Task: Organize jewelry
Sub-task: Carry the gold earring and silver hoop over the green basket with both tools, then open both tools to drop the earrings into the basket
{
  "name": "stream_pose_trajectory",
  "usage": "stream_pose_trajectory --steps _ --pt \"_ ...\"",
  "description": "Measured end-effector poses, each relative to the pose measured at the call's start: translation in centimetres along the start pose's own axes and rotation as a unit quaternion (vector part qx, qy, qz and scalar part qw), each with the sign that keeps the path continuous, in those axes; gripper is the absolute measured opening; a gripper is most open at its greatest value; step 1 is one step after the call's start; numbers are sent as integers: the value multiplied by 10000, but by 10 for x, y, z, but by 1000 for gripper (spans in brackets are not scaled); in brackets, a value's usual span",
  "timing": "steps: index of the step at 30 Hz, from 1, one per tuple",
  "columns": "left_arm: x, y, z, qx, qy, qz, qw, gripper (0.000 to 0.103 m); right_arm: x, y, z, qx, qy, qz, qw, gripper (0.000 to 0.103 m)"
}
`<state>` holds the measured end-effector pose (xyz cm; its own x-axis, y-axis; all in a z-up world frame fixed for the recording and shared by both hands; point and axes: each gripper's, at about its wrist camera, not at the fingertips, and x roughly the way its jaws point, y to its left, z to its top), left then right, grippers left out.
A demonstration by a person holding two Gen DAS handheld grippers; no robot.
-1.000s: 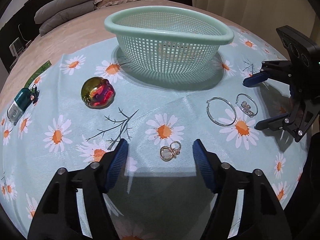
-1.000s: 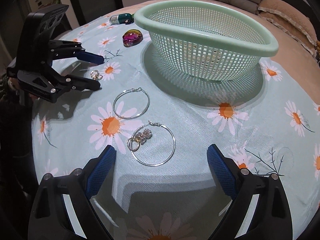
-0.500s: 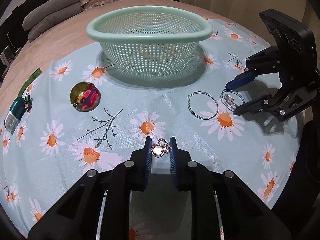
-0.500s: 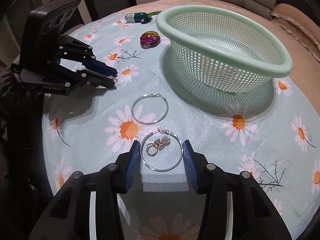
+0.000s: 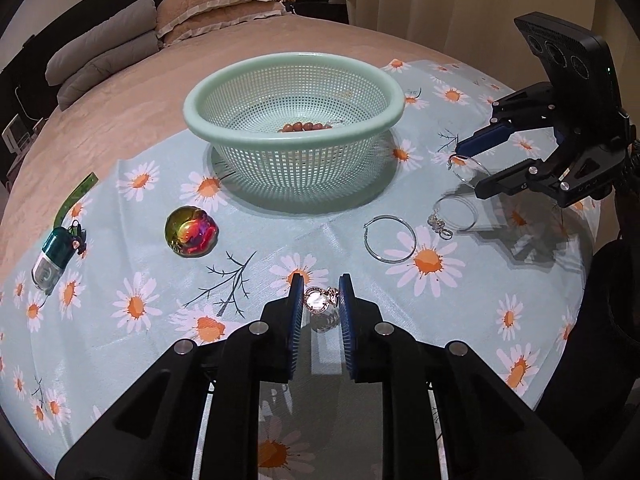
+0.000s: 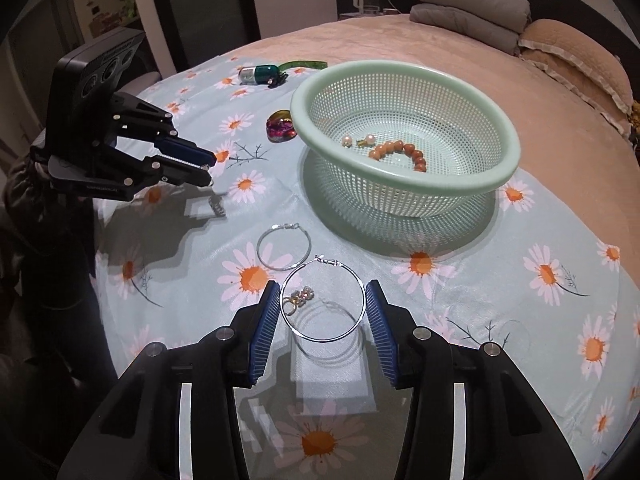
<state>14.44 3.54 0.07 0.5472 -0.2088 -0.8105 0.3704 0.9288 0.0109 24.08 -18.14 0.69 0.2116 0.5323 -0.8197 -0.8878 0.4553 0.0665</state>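
- Holding a small round pendant earring (image 5: 320, 303), the left hand-held gripper (image 5: 319, 309) has its pads pressed on either side of it; the piece appears clear of the daisy-print cloth (image 5: 120, 320) on the bed, its shadow just below.
- Basket (image 5: 294, 62) lies straight ahead of the left hand-held gripper, beyond it and well apart; a bead bracelet (image 6: 400, 152) and pearl pieces already sit inside.
- One hoop earring (image 5: 389, 238) lies flat on the cloth between the two hand-held grippers, untouched.
- Right hand-held gripper (image 6: 322, 310) pinches a large hoop earring (image 6: 322, 300) across its width, hoop roughly level; a small crystal charm (image 6: 298, 298) stays on the cloth beneath.
- From the right hand-held gripper the basket lies ahead and to the right, nearer than from the left.
- Judgement: both loads need a forward carry over the rim, then release.
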Motion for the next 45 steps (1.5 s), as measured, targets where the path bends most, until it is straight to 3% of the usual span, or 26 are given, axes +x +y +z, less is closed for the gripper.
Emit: stream_pose_trajectory --steps 15,23,36,45 --pt "-37 0 38 49 -501 198 9985 18 -60 -10 10 21 -742 -207 9970 42" --pt "-35 6 57 106 -542 186 9983 19 -81 -11 22 -27 -1022 -340 9942 42" --pt "-11 22 94 165 -440 56 9989 19 -73 -20 56 -131 -1157 -319 9927 42" --pt "11 26 111 373 -337 -95 9987 19 -48 -42 65 -76 -884 -185 9959 42"
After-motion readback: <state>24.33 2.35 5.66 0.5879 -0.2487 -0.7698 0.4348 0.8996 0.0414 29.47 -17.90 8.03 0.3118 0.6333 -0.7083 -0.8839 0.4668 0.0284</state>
